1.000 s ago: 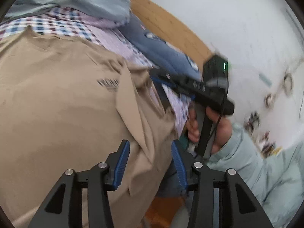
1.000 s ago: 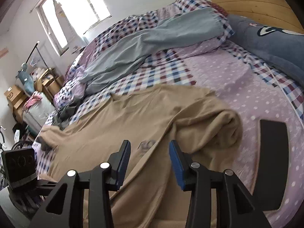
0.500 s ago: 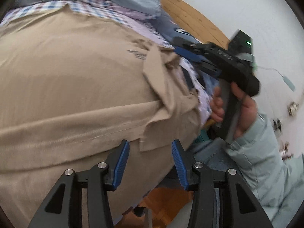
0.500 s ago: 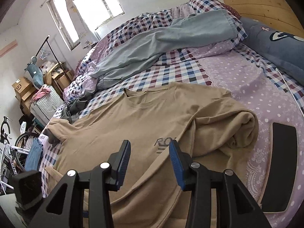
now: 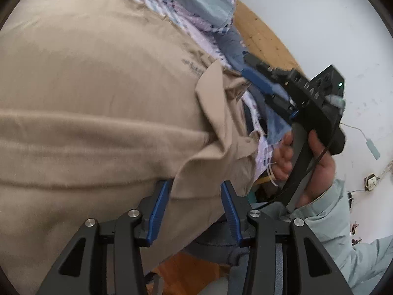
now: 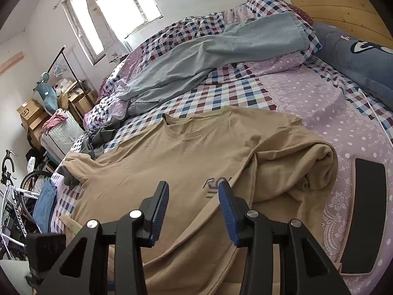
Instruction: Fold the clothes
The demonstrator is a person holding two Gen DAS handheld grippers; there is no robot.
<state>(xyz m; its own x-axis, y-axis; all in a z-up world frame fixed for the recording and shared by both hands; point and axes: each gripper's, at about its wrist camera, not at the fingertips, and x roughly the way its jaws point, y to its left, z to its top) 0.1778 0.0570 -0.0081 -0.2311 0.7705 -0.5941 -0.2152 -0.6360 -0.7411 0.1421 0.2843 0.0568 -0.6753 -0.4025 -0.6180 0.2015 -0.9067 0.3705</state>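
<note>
A tan T-shirt with a dark chest print lies face up on the bed. Its one sleeve side is bunched and folded over. My right gripper hovers open above the shirt's lower front, holding nothing. In the left wrist view the tan shirt fills the left side. My left gripper is open at the shirt's hanging edge, and a loose flap of fabric sits between its blue pads. A hand holds the right gripper above the bunched corner.
Grey-blue trousers lie across the checked duvet at the back. A blue pillow rests by the wooden headboard. A flat black object lies on the sheet at right. A suitcase, boxes and a bicycle stand beside the bed.
My left gripper has moved in to the shirt's hanging edge, so the flap now sits between its pads. The right gripper has drawn back and up, showing more of the shirt.
</note>
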